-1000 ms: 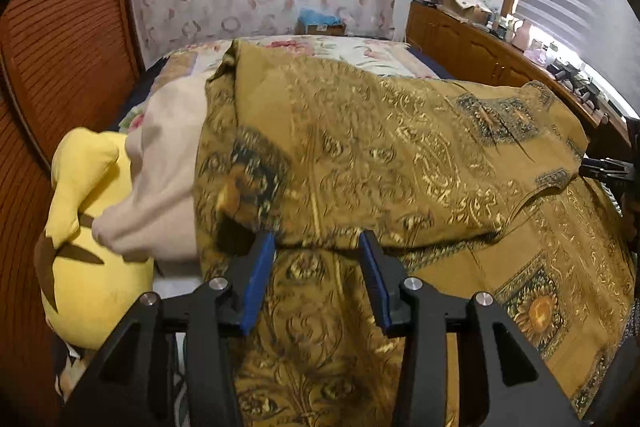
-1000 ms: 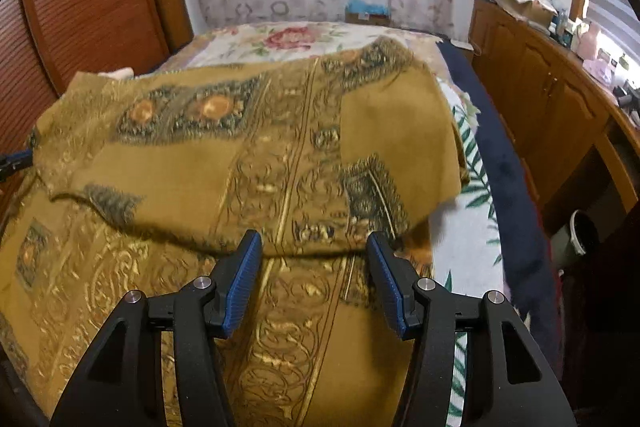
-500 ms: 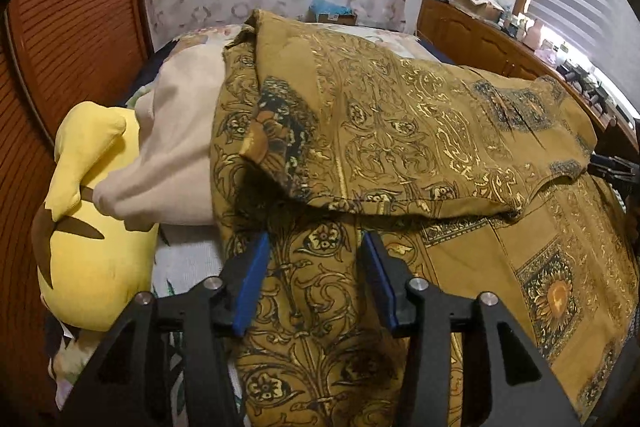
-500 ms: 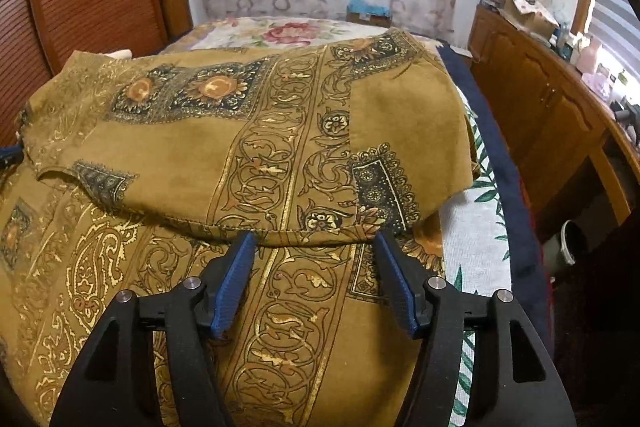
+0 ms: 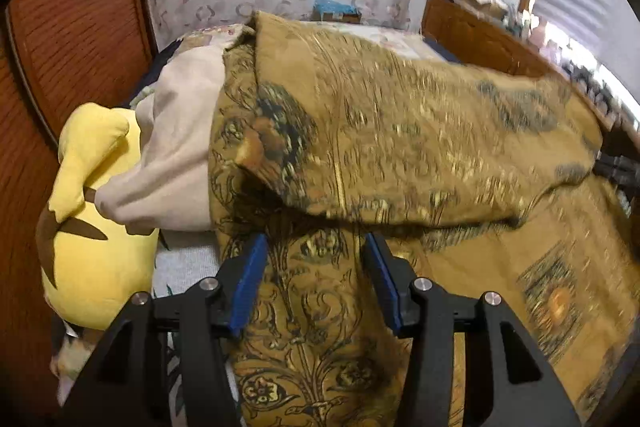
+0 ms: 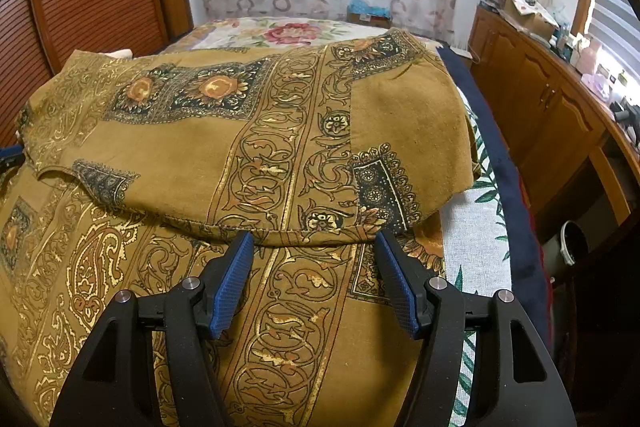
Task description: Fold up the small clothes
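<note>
**Mustard garment folded over, both grippers let go**

Mustard garment [image 6: 248, 155], printed with gold scrollwork and dark medallions, lay across the bed [image 6: 472, 251], its far half doubled back toward me so the hem sat just ahead of my tools. My left gripper [image 5: 314, 247] and my right gripper [image 6: 314, 243] had both just been opening; their blue pads stood apart over the lower layer, gripping nothing.

I judged the main risk to be the fold itself. The upper layer sat puffed and uneven, and on my left it draped over a beige cloth [image 5: 176, 147] beside the yellow plush toy [image 5: 92, 227], so the next grasp could have pinched that cloth along with the garment. The right edge hung near the side of the bed, where a careless tug might have slid it off.

I could read no brand, label or writing anywhere.
</note>
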The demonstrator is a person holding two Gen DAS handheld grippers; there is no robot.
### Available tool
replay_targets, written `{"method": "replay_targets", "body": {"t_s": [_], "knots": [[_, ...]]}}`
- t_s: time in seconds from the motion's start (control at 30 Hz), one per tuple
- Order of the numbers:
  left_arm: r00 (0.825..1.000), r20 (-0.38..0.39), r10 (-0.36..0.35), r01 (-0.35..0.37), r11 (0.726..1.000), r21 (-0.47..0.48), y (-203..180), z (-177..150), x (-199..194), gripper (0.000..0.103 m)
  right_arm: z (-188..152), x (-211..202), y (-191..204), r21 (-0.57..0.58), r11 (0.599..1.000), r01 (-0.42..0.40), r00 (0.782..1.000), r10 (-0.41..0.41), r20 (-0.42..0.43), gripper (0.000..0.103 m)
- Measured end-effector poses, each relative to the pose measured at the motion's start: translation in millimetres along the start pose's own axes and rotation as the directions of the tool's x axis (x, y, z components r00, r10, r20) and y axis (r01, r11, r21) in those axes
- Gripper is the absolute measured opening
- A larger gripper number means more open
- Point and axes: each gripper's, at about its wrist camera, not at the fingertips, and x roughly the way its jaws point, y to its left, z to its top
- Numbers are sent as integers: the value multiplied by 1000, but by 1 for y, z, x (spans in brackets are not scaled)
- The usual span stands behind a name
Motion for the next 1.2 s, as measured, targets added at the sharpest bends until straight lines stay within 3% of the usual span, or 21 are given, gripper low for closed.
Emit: {"method": "replay_targets", "body": {"t_s": [0.17, 0.43, 0.6, 0.83, 1.03, 1.2], "knots": [[998, 61, -6, 10, 997, -74, 11, 18, -10, 50, 0, 0, 0, 0, 1000, 1, 1000, -1, 0, 64], [995, 101, -13, 22, 996, -90, 18, 34, -6, 50, 0, 0, 1, 0, 1000, 1, 1000, -1, 0, 64], [991, 122, -57, 65, 996, -64, 14, 35, -5, 30, 0, 0, 1, 0, 1000, 2, 1000, -2, 1, 64], [995, 95, -29, 36, 996, -77, 16, 37, 2, 29, 0, 0, 1, 3, 1000, 4, 1000, -4, 1, 64], [997, 78, -20, 27, 996, -88, 19, 31, 8, 29, -2, -11, -21, 91, 996, -7, 1000, 6, 13, 65], [996, 84, -36, 41, 997, -64, 14, 32, 7, 10, 1, -9, -41, 140, 989, -42, 999, 44, -11, 64]]}}
